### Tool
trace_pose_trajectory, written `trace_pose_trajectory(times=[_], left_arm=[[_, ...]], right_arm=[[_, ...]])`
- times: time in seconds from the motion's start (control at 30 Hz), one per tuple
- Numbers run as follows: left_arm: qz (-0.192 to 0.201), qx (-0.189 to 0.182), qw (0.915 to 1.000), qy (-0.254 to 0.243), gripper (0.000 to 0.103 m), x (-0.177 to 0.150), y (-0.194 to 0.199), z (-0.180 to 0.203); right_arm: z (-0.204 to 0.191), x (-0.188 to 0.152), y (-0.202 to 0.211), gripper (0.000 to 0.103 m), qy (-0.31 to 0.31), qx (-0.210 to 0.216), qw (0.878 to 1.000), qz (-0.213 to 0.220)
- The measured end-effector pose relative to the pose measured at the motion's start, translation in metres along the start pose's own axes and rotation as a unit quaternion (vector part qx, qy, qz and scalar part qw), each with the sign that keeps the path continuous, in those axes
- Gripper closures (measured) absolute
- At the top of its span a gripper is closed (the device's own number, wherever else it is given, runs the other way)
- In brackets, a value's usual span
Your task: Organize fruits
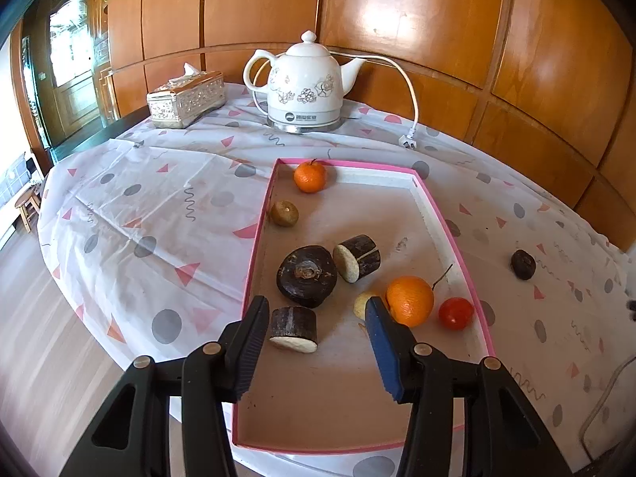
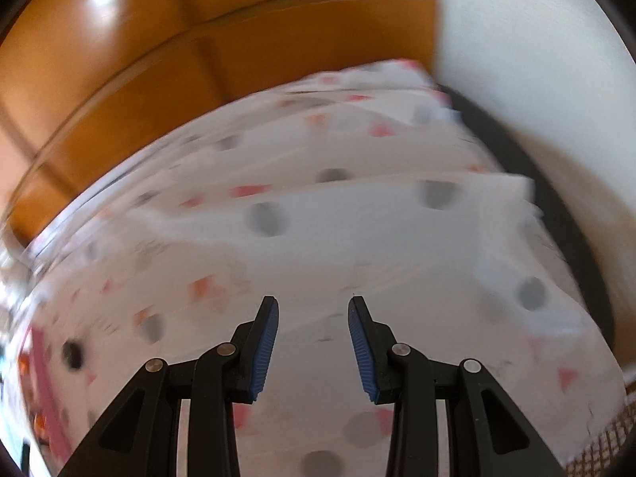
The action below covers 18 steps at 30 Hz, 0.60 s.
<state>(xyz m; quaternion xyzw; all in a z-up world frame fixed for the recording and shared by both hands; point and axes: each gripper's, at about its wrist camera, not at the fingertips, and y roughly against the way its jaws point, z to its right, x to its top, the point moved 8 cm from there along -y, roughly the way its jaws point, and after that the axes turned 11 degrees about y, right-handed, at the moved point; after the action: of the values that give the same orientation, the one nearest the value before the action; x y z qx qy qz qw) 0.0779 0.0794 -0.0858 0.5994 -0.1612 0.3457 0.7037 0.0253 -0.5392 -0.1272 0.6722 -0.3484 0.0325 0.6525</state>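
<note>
A pink-rimmed tray lies on the patterned tablecloth. It holds a small orange, a brownish-green fruit, a dark round fruit, two dark cut pieces with pale faces, a large orange, a red fruit and a pale piece. One dark fruit lies on the cloth right of the tray. My left gripper is open and empty above the tray's near half. My right gripper is open and empty over bare cloth; its view is blurred.
A white kettle with a cord and plug stands behind the tray. A tissue box sits at the back left. Wooden wall panels curve behind the round table. The table edge drops to the floor at left.
</note>
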Motion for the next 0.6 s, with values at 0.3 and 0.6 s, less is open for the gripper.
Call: trace_pose_trajectory(times=[0.3, 0.6], left_arm=[[-0.002, -0.01, 0.9999, -0.009, 0.05, -0.004, 0.002, 0.004], [0.003, -0.014, 0.9998, -0.014, 0.05, -0.005, 0.006, 0.003]], right_arm=[[-0.1, -0.012, -0.003, 0.066, 0.163, 0.073, 0.984, -0.01], [-0.172, -0.019, -0.008, 0.066, 0.228, 0.115, 0.967, -0.016]])
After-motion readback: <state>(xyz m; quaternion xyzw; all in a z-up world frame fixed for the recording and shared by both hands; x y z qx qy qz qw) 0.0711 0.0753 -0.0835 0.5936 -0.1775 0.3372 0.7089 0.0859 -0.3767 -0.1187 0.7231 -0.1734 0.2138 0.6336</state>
